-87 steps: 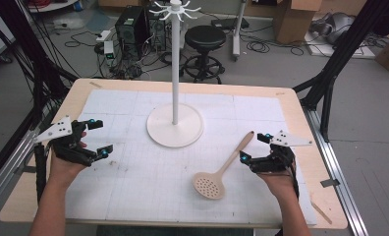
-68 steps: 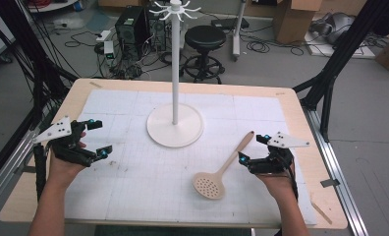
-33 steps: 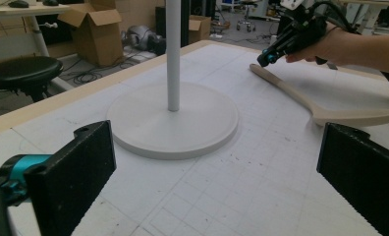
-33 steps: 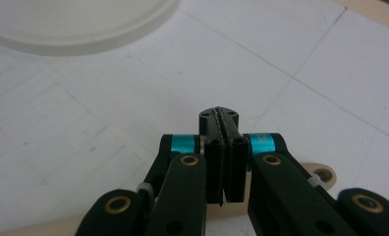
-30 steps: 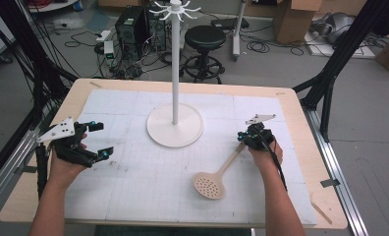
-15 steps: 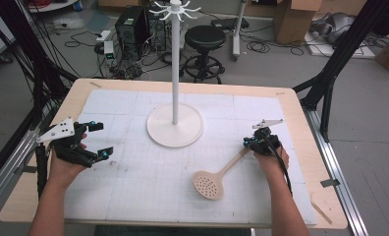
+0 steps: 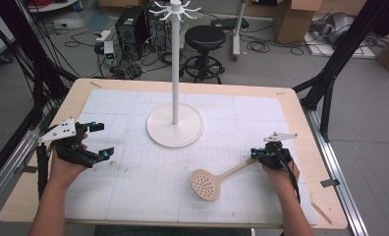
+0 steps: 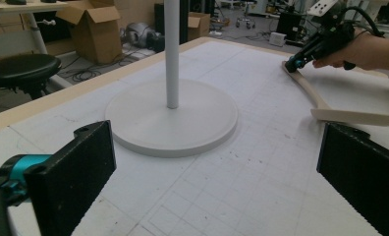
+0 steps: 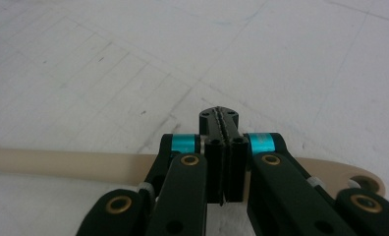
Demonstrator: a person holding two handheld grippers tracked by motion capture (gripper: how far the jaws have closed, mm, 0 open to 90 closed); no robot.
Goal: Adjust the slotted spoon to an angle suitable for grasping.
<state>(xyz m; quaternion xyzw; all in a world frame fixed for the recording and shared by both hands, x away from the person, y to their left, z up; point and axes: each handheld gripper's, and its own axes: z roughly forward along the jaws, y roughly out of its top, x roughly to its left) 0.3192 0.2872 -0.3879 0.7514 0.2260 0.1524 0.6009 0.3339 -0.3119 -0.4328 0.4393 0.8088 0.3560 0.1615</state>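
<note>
A beige slotted spoon (image 7: 206,184) lies on the white gridded mat, its perforated head toward the near edge and its handle (image 9: 60,164) running right. My right gripper (image 7: 254,153) is shut, jaws pressed together, and sits down on the handle's far end just beside the hanging hole (image 9: 367,184). The handle passes under the jaws, not between them. In the left gripper view the right gripper (image 8: 291,65) touches the spoon (image 8: 354,117) at its handle tip. My left gripper (image 7: 103,141) hovers open and empty at the table's left.
A white hanging stand (image 7: 175,125) with a round base and a tall pole topped with hooks stands at the mat's middle back; its base (image 8: 172,118) lies ahead of the left jaws. Wooden table rim (image 7: 300,105) borders the mat. A stool and boxes stand beyond.
My right gripper went from beside the spoon up onto the handle's end, shut, then came nearer; the handle end swung toward the near edge with it. The left gripper stayed put.
</note>
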